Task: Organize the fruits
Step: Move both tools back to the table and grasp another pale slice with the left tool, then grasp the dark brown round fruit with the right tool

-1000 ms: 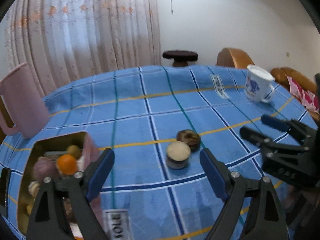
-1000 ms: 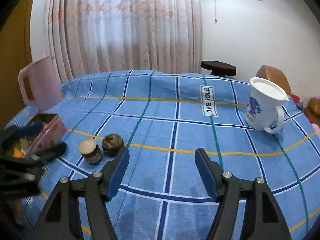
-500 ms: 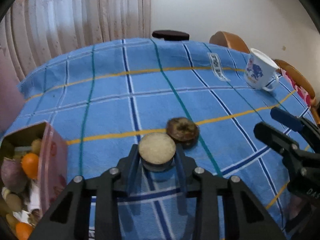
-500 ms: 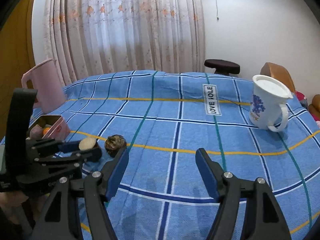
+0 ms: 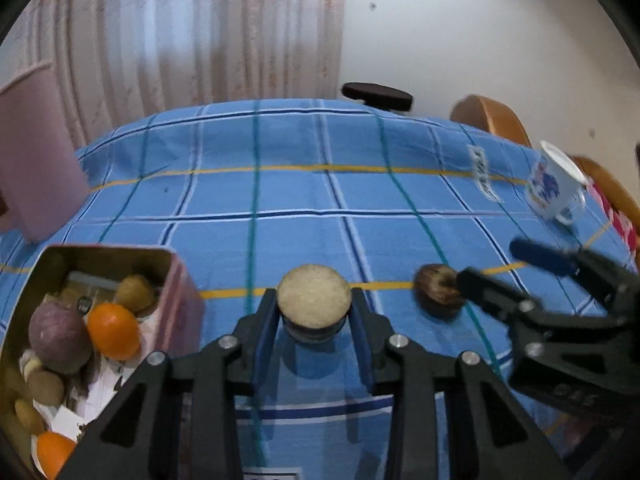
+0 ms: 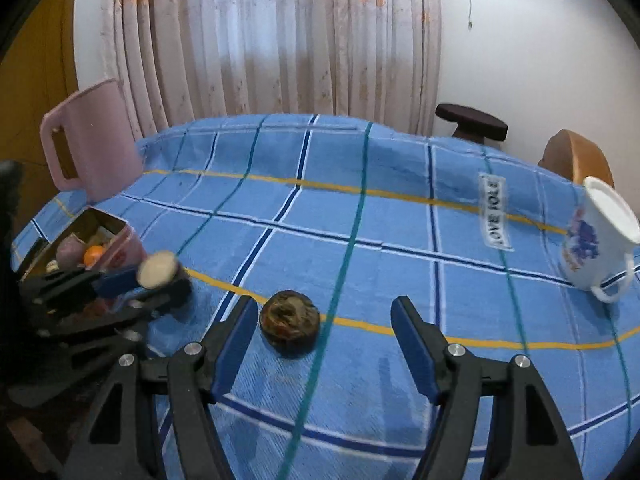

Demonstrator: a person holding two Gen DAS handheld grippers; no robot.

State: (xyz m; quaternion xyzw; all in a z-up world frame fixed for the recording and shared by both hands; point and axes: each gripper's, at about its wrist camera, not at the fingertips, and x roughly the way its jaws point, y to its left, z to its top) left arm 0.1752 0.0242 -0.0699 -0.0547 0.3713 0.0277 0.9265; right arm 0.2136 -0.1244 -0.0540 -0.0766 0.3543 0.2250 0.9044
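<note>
**Left tool has lifted the pale fruit; right tool lining up on the dark one**

A second ago your left tool [image 5: 314, 316] stood wide open over two fruits lying side by side on the cloth. Half a second ago it had clamped the pale-topped fruit [image 5: 314, 298]. Now that fruit is held between its pads and looks raised off the cloth — in the right wrist view it sits well above the surface, close to the pink tin [image 5: 178, 300].

Your right tool [image 6: 324, 344] has also shifted: it was pointed at bare cloth, and now the dark brown fruit [image 6: 289, 318] lies on the cloth between its spread, unclosed fingers, nearer the left finger [image 6: 234, 344] and touching neither.

Judgement: the first pick is secure and the carry to the tin is the step in hand; the tin already holds an orange fruit [image 5: 113, 332], a purple one [image 5: 60, 338] and several smaller pieces, so the drop spot is tight. The dark fruit is next — centre it before you close.

Surface and room:
- Counter under a blue plaid cloth [image 6: 400, 240] with yellow and teal stripes and a "LOVE" label.
- Pink pitcher [image 6: 92, 140] at the far left, white mug [image 6: 600, 248] with a blue print at the right.
- Patterned curtain [image 6: 272, 40] and white wall behind; a dark stool [image 6: 470, 122] and a wooden chair back beyond the far edge.
</note>
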